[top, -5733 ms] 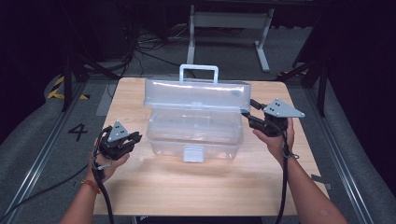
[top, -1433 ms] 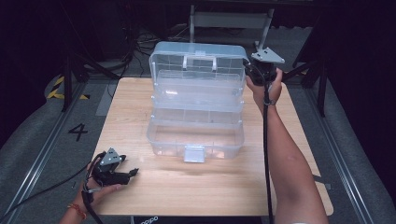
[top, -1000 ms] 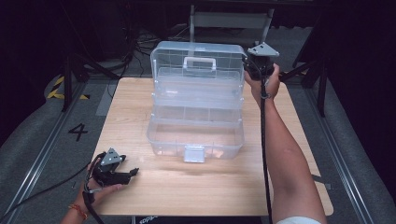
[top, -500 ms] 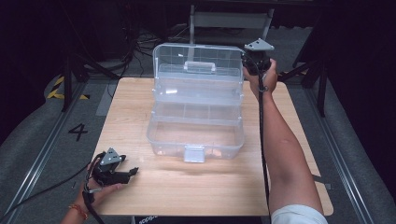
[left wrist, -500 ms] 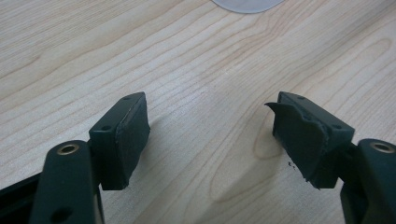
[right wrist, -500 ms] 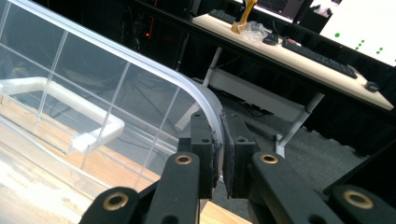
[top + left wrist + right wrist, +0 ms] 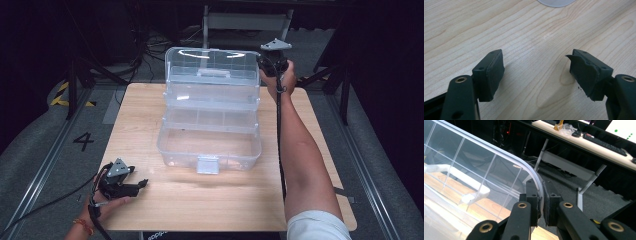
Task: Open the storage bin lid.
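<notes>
A clear plastic tool box [image 7: 210, 135] stands in the middle of the wooden table [image 7: 215, 205], its latch side toward the near edge, and it is unfolded: the deep base sits on the table, a divided tray [image 7: 212, 117] is stepped up and back behind it, and the lid [image 7: 212, 67] with its moulded handle [image 7: 214, 73] stands raised at the far side, above the far edge of the table. The right gripper [image 7: 264, 64] is held up at the far right corner of that lid by a hand on an outstretched forearm that reaches from the near right of the scene across the right side of the table. In the right gripper view its two black jaws are pressed together on the rounded rim at the corner of the lid [image 7: 499, 175], the thin clear edge pinched between the pads [image 7: 547, 205], with the lid's ribbed panel and handle [image 7: 461, 182] spreading off to the left of that view. The left gripper [image 7: 141, 184] lies low at the near left corner of the table in the person's left hand [image 7: 107, 202], well apart from the box and pointing right along the near edge. In the left gripper view its jaws stand spread with bare wood grain between them, nothing in the gap, and one pad [image 7: 584, 75] looks torn and ragged at its edge
</notes>
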{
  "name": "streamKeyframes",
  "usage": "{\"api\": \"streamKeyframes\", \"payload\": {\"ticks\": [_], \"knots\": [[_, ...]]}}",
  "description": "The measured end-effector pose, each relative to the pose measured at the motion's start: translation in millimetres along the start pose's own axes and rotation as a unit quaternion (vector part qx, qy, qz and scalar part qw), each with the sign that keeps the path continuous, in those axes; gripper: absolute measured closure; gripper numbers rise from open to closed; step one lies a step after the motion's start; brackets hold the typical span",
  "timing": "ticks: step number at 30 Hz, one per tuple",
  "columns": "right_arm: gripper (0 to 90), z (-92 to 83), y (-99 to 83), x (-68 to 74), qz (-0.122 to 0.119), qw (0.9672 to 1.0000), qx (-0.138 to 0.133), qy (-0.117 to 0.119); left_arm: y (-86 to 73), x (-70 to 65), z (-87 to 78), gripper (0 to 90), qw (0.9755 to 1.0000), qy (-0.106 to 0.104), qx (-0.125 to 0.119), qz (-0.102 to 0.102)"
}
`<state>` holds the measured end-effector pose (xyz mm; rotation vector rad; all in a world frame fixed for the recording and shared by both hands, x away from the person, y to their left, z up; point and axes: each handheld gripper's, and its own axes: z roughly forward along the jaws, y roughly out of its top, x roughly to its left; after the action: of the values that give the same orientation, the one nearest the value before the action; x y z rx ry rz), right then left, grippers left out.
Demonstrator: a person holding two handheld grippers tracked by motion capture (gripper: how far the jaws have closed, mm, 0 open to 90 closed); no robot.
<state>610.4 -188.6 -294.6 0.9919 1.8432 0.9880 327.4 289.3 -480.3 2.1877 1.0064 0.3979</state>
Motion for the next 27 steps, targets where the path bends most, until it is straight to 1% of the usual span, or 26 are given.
{"api": "streamKeyframes", "payload": {"ticks": [2, 4, 5, 6, 9, 12, 14, 15, 16, 18, 20, 21, 22, 24, 27], "knots": [[84.8, 2.5, -0.7, -0.7, 0.000, 1.0000, 0.004, 0.002, 0.1, 0.1, -0.3, 27.9, 1.0000, -0.001, 0.002, 0.000], [84.8, 4.9, -0.4, -1.5, 0.005, 0.9999, 0.010, 0.004, 0.1, 0.1, -0.3, 27.9, 1.0000, -0.001, 0.002, 0.000], [84.8, 5.7, 0.0, -2.1, 0.004, 0.9999, 0.012, 0.004, 0.3, 0.6, -0.2, 27.9, 1.0000, 0.000, 0.001, 0.003], [84.8, 7.7, 0.9, -2.5, 0.001, 0.9999, 0.016, 0.005, 0.3, 0.2, 0.0, 28.0, 1.0000, -0.003, 0.002, -0.002], [84.7, 9.6, 1.0, -2.3, 0.000, 0.9998, 0.016, 0.007, 0.3, 0.1, 0.0, 28.0, 1.0000, -0.003, 0.002, -0.001], [84.6, 13.3, 0.3, -4.2, 0.006, 0.9997, 0.023, 0.012, 0.4, 0.4, 0.1, 28.0, 1.0000, -0.001, 0.001, 0.001], [84.5, 16.8, -0.2, -4.9, 0.009, 0.9995, 0.027, 0.014, 0.3, 0.0, 0.1, 28.1, 1.0000, -0.002, 0.002, -0.002], [84.4, 18.2, -0.6, -4.9, 0.012, 0.9994, 0.028, 0.014, 0.3, -0.1, 0.0, 28.1, 1.0000, -0.002, 0.002, -0.002], [84.4, 19.3, -1.0, -5.0, 0.009, 0.9994, 0.030, 0.014, 0.5, 0.3, 0.1, 28.1, 1.0000, 0.000, 0.001, 0.000], [84.2, 21.7, -2.1, -5.7, 0.010, 0.9992, 0.035, 0.014, 0.3, -0.2, 0.0, 28.1, 1.0000, -0.002, 0.002, -0.003], [84.1, 24.8, -2.8, -5.7, 0.017, 0.9990, 0.039, 0.012, 0.4, 0.1, 0.1, 28.1, 1.0000, 0.000, 0.001, 0.000], [83.9, 26.1, -2.9, -4.3, 0.017, 0.9991, 0.039, 0.009, 0.4, 0.2, 0.0, 28.1, 1.0000, 0.003, 0.001, 0.002], [83.9, 27.2, -2.9, -3.3, 0.015, 0.9990, 0.041, 0.005, 0.3, -0.3, 0.0, 28.1, 1.0000, 0.001, 0.001, -0.001], [83.7, 29.2, -3.8, -3.5, 0.015, 0.9990, 0.042, 0.005, 0.3, -0.6, -0.1, 28.3, 1.0000, 0.003, 0.001, -0.001], [83.7, 32.1, -6.2, -5.7, 0.021, 0.9987, 0.045, 0.010, 0.4, -0.2, 0.0, 28.4, 1.0000, 0.004, 0.000, 0.001]]}}
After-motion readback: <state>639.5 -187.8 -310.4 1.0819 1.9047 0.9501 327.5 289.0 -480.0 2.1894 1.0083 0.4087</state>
